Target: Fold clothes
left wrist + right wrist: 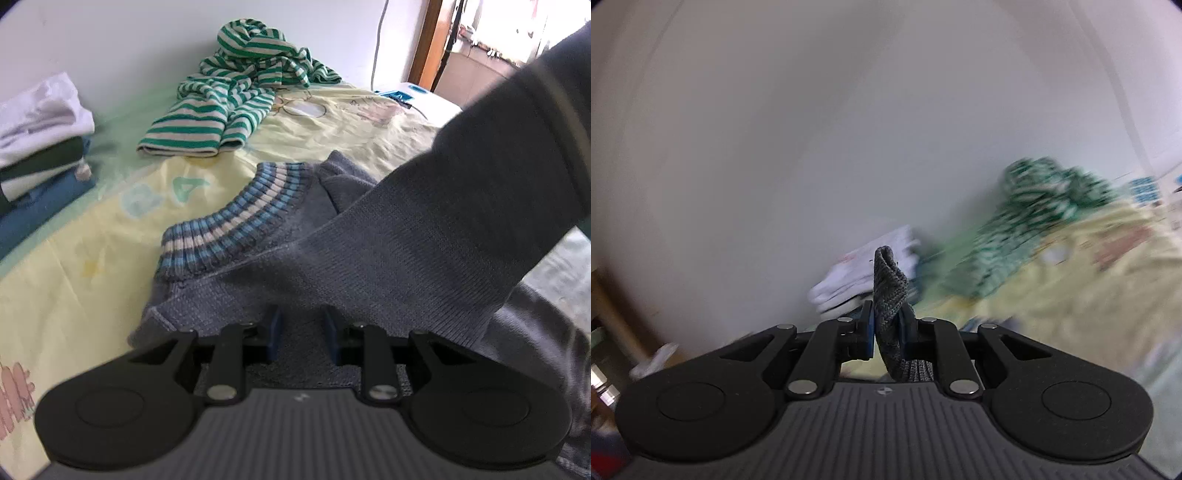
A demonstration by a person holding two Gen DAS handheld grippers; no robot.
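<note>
Your left gripper (pixel 301 334) sits low at 6 o'clock in its own view, its blue pads (pixel 274 330) standing a little apart with the grey knit sweater (pixel 369 258) lying between and under them; whether they actually pinch the cloth you cannot tell from here, so check that hold before you pull. Your right gripper (pixel 886 332) is clenched on a folded wad of the same grey knit, which sticks up between its pads at 12 o'clock in the right wrist view. That reads as a sleeve or side being carried across, so keep the lifted part taut, lay it flat over the body, and pin the near hem down so it does not drag. The sweater lies on the bed (pixel 92 266), on a pale yellow printed sheet, its blue-and-cream ribbed band (pixel 236 221) curving toward 11 o'clock, with one thick grey length rising toward 2 o'clock. It looks heavy and soft, likely to sag. Farther off at 12 o'clock lies a crumpled green-striped garment (pixel 236 85), and at 9 o'clock a stack of folded clothes (pixel 40 147).
</note>
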